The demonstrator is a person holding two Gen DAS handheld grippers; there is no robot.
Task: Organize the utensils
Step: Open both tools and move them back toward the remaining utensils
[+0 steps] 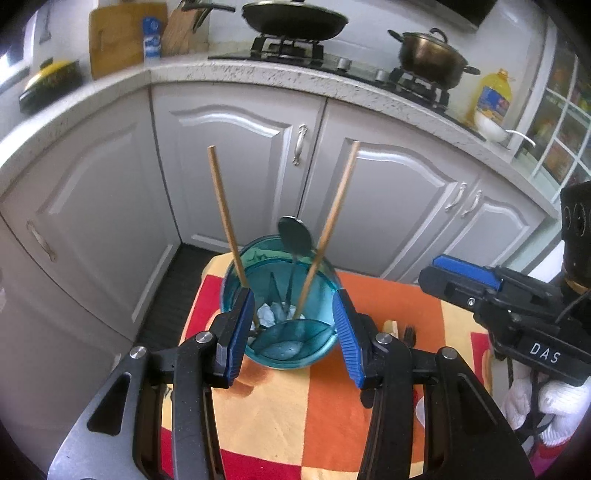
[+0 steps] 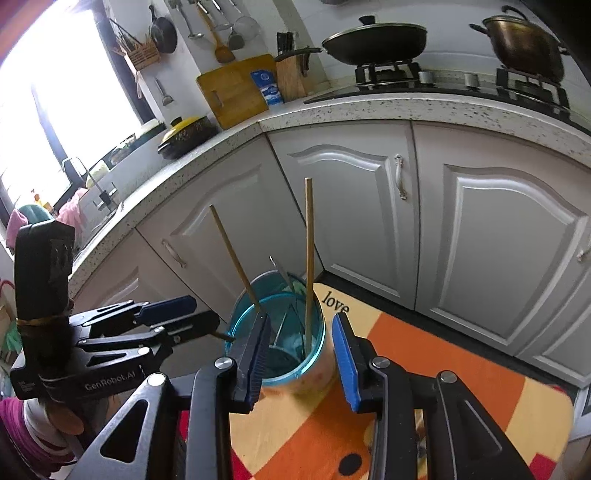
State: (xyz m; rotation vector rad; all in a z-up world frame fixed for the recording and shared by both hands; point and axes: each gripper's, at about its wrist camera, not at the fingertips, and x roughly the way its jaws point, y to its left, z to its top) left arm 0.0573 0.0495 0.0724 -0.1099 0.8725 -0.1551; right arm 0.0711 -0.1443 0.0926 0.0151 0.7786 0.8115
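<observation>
A teal see-through cup (image 1: pixel 284 339) stands on a small table under an orange, yellow and red cloth (image 1: pixel 295 406). Two wooden chopsticks (image 1: pixel 225 210) (image 1: pixel 334 218) lean apart in it, and a metal spoon (image 1: pixel 295 234) stands between them, bowl up. My left gripper (image 1: pixel 291 332) is open, its blue pads on either side of the cup's near rim with nothing gripped. In the right wrist view the cup (image 2: pixel 314 339) lies just beyond my right gripper (image 2: pixel 301 354), open and empty. The chopsticks (image 2: pixel 236 258) (image 2: pixel 308 236) rise above it. Each gripper shows in the other's view (image 1: pixel 430 269) (image 2: pixel 203 311).
A fork (image 1: pixel 409 334) lies on the cloth right of the cup. Grey cabinet doors (image 1: pixel 229 158) and a speckled countertop (image 1: pixel 184 72) wrap around behind the table. A wok (image 1: pixel 295 18), a pot (image 1: pixel 428 55) and an oil bottle (image 1: pixel 493 96) stand on it. A gloved hand (image 1: pixel 554 402) holds the right gripper.
</observation>
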